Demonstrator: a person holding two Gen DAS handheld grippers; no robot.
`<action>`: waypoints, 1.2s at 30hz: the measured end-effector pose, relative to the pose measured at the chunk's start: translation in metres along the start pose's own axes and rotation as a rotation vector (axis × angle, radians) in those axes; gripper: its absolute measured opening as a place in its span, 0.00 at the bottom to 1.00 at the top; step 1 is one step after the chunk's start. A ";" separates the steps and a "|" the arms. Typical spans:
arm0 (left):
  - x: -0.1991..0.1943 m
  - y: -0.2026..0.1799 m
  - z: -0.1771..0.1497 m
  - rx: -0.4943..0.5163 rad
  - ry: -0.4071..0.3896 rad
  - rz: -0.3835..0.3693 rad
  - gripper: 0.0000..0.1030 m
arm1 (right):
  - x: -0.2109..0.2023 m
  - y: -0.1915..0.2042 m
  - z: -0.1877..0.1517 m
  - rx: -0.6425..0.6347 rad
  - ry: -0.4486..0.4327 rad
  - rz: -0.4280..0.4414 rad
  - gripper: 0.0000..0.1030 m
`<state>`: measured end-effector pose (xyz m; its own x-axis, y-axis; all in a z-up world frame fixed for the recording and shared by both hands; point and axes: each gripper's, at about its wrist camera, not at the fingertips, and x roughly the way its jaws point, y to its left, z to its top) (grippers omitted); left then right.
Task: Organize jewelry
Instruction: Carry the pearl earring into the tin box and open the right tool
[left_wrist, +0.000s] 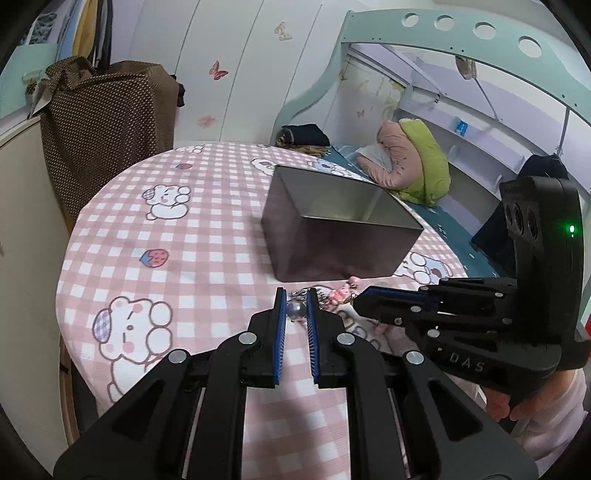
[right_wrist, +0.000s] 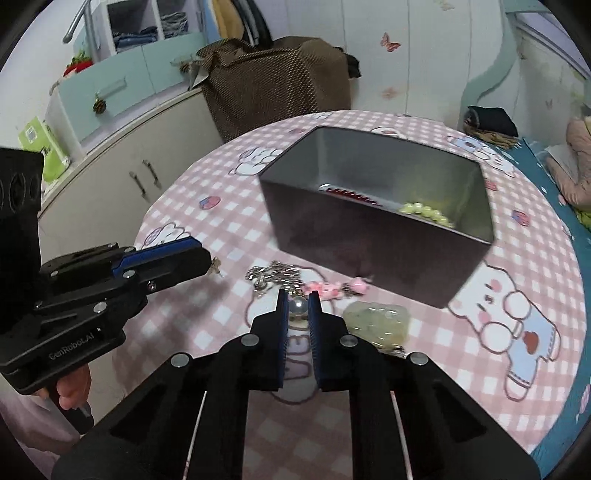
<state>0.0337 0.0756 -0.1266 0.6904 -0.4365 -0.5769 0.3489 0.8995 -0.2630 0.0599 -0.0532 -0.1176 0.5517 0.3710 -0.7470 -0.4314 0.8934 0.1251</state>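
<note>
Both claws are pinched almost shut over the table (right_wrist: 221, 314), left claw (left_wrist: 296, 291) and right claw (right_wrist: 298, 293), and each shows a shiny silver ball between its pads, can't tell if it's actually gripped. The silver chain (right_wrist: 273, 275) with pink beads (right_wrist: 327, 290) lies just past the right claw's tips at 12 o'clock. There's a pale green stone (right_wrist: 376, 319) at its 3 o'clock, and the metal tin (right_wrist: 369, 236) further out at 12 holds beaded bracelets.

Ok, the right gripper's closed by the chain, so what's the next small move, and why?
Probably lift the right gripper a little. It is shut with its tips at the chain, which lies on the table short of the box. Whether links are pinched I cannot tell, so a small lift would test the grip first.
</note>
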 end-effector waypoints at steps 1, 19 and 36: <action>0.000 -0.002 0.000 0.004 -0.001 -0.002 0.11 | -0.004 -0.002 0.000 0.004 -0.007 -0.001 0.10; 0.003 -0.044 0.036 0.087 -0.053 -0.024 0.11 | -0.054 -0.031 0.020 0.043 -0.152 -0.066 0.10; 0.024 -0.055 0.090 0.092 -0.091 0.051 0.11 | -0.051 -0.057 0.060 0.055 -0.216 -0.079 0.11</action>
<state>0.0883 0.0141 -0.0569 0.7617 -0.3941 -0.5143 0.3659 0.9167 -0.1606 0.0990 -0.1079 -0.0474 0.7246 0.3401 -0.5994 -0.3448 0.9320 0.1120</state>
